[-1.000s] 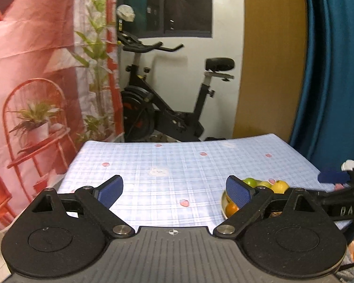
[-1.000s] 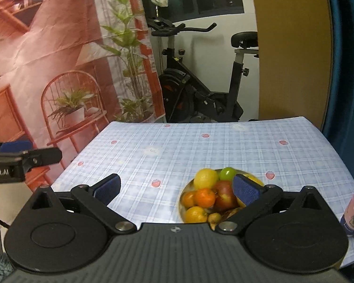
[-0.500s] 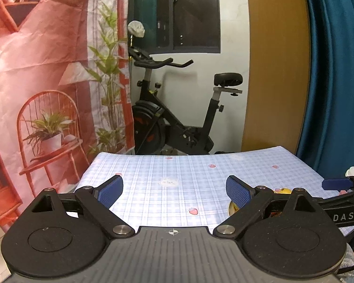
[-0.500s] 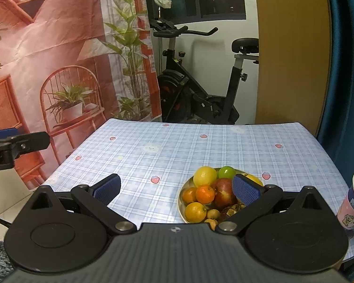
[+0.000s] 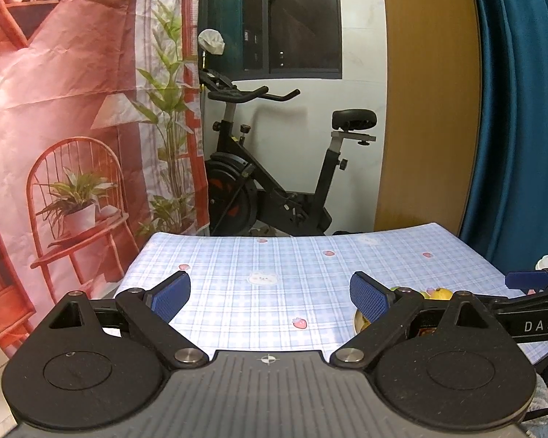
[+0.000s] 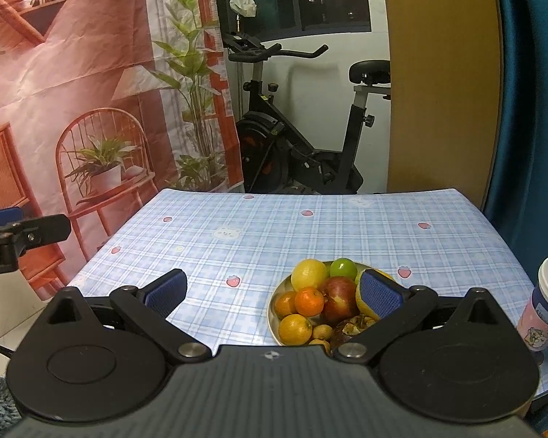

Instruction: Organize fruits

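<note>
From the left wrist camera, I see my left gripper (image 5: 270, 294) spread wide and holding nothing, poised above the blue plaid-clothed surface (image 5: 274, 266). The round metal plate of fruit (image 5: 358, 323) peeks out behind my right-hand finger, with a yellow lemon (image 5: 441, 293) just visible; the right gripper (image 5: 526, 279) reaches in from the right edge.

From the right wrist camera, I find my right gripper (image 6: 272, 292) also spread wide and empty, above the near part of the surface. The plate (image 6: 271, 310) sits near the front edge, piled with a lemon (image 6: 309, 273), a green lime (image 6: 343, 268), a red apple (image 6: 338, 294) and oranges (image 6: 309, 301). A pink lidded cup (image 6: 546, 310) stands well to the plate's right. A black exercise bike (image 6: 303, 138) stands beyond the surface.
</note>
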A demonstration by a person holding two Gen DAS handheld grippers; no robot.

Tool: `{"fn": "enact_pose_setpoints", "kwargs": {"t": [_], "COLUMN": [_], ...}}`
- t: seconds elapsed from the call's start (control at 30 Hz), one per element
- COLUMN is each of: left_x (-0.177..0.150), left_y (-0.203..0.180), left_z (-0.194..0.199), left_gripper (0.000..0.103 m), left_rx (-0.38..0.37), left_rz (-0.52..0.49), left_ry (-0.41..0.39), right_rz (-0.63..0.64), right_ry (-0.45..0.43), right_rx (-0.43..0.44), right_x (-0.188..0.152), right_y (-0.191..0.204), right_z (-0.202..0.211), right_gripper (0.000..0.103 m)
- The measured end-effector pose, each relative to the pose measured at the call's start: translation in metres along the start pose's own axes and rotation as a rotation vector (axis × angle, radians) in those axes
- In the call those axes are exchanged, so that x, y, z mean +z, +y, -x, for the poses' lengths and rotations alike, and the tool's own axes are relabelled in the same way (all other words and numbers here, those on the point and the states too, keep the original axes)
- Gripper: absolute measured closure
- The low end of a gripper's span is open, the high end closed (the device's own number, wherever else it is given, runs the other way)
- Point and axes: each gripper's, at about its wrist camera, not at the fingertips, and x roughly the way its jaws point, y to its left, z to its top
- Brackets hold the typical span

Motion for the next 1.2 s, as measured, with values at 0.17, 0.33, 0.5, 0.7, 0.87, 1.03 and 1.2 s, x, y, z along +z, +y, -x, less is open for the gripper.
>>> {"fn": "enact_pose_setpoints", "kwargs": {"t": [0.17, 0.33, 0.5, 0.7, 0.87, 1.03, 1.2], "left_x": [-0.0016, -0.0008, -0.0014, -0.0017, -0.0025, -0.0014, -0.0027], "left_y": [0.0023, 0.0043, 0.0044, 0.0042, 0.0038, 0.0055, 0.0058], "left_z": [-0.0003, -0.002, -0.0016, -0.0011, -0.0005, -0.0014, -0.0016], "left_gripper": [0.007, 0.006, 0.006, 0.006, 0.006, 0.005, 0.005], "left_rx": [-0.003, -0.002, -0.005, -0.007, -0.009, -0.011, -0.013], "left_rz": [0.006, 0.011, 0.012, 0.012, 0.012, 0.012, 0.016], "left_ry": [0.009, 0.023, 0.027, 0.026, 0.029, 0.029, 0.033], "right_rz": [0.001, 0.0, 0.0, -0.003, -0.004, -0.004, -0.007], "right_ry": [-0.005, -0.006, -0.009, -0.014, -0.014, -0.014, -0.012], "right_rx": [-0.001, -0.001, -0.001, -0.002, -0.002, -0.003, -0.001], "right_x": [-0.0003, -0.0006, -0.001, -0.0012, -0.0014, -0.0013, -0.0011], "right_y": [-0.0007, -0.0005, 0.0, -0.0002, -0.0003, -0.0005, -0.001], "right_z": [0.0013, 0.0015, 0.002, 0.0038, 0.0037, 0.0039, 0.0036], "right_gripper": [0.0, 0.0, 0.0, 0.0, 0.0, 0.0, 0.0]}}
